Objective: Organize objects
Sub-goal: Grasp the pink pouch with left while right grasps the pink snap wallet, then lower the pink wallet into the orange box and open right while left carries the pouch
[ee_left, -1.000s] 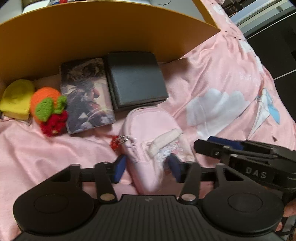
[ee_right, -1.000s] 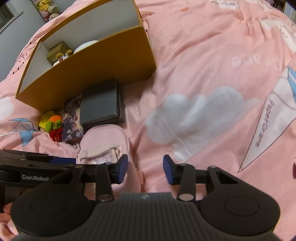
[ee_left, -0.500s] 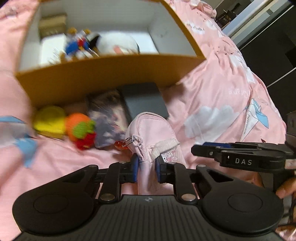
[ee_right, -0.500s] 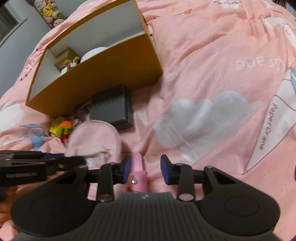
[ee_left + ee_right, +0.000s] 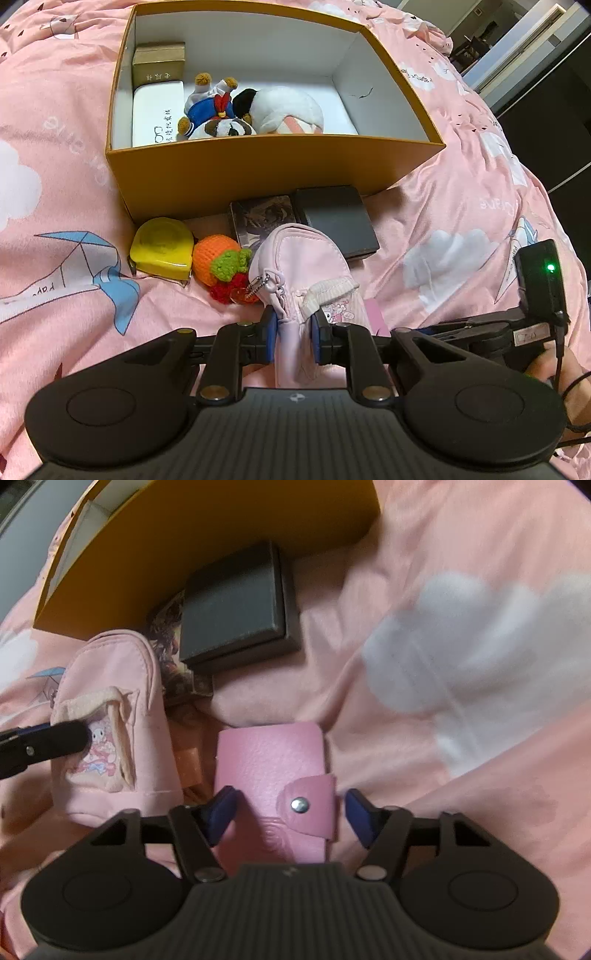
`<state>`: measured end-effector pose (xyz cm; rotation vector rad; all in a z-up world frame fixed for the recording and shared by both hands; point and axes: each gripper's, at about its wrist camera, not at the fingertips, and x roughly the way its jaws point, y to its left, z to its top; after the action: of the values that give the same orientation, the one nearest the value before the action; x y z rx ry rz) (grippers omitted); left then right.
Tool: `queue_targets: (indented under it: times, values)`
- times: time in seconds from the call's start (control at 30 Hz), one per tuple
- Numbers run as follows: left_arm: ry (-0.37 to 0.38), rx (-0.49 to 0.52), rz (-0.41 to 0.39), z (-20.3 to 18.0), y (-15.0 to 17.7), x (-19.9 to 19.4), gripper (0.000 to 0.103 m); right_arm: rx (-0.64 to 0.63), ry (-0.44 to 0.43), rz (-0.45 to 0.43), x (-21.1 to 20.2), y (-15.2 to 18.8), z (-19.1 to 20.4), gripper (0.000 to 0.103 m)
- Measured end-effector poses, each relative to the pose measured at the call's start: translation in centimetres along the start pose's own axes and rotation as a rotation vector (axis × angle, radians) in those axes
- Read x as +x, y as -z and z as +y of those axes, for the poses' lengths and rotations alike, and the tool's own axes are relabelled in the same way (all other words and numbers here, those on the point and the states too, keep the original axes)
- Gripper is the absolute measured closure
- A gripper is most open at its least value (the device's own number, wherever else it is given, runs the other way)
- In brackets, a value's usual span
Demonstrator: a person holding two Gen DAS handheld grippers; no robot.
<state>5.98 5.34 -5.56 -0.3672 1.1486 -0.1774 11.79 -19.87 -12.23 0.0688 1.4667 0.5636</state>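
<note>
My left gripper (image 5: 294, 338) is shut on a small pink pouch (image 5: 303, 266), held above the pink bedsheet; the pouch also shows in the right wrist view (image 5: 110, 723). My right gripper (image 5: 290, 814) is open, its fingers either side of a pink snap wallet (image 5: 273, 775) lying on the sheet. An orange box (image 5: 273, 166) stands behind, holding plush toys (image 5: 255, 109), a white case (image 5: 157, 110) and a gold box (image 5: 159, 62).
In front of the box lie a yellow tape measure (image 5: 162, 245), an orange knitted toy (image 5: 221, 262), a picture card box (image 5: 262, 218) and a dark grey box (image 5: 336, 218), also in the right wrist view (image 5: 236, 620). Pink bedsheet (image 5: 461, 229) spreads to the right.
My left gripper closed on the pink pouch and lifted it back, so the box's inside shows. My right gripper moved down and left over the pink wallet, which the pouch uncovered.
</note>
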Motion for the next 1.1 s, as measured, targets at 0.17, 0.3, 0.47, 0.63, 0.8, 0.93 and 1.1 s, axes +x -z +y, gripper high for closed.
queue_targets:
  times: [0.17, 0.3, 0.47, 0.63, 0.8, 0.93, 1.1]
  values:
    - [0.001, -0.008, 0.001, 0.2, 0.0, 0.1, 0.082, 0.088, -0.096, 0.031, 1.2, -0.1, -1.6, 0.033]
    - [0.001, -0.009, 0.001, 0.3, 0.0, 0.1, 0.082, 0.064, -0.091, 0.016, 0.9, 0.2, -1.0, 0.042]
    - [-0.002, -0.009, 0.005, 0.4, 0.1, 0.2, 0.082, -0.014, -0.026, -0.031, -0.9, 0.5, 0.8, 0.062]
    - [-0.012, -0.010, 0.002, 0.5, 0.2, 0.0, 0.082, -0.112, 0.029, -0.066, -2.8, 1.0, 3.4, 0.071]
    - [-0.021, -0.006, -0.015, 0.5, 0.2, -0.5, 0.082, -0.250, 0.119, -0.091, -3.6, 2.5, 6.1, 0.072]
    - [-0.011, 0.003, -0.036, 0.5, -0.2, -1.5, 0.082, -0.273, 0.132, -0.128, -4.8, 1.5, 6.2, 0.072]
    - [-0.002, 0.022, -0.072, 0.0, -1.0, -3.1, 0.082, -0.307, 0.160, -0.172, -7.3, 1.0, 7.0, 0.072]
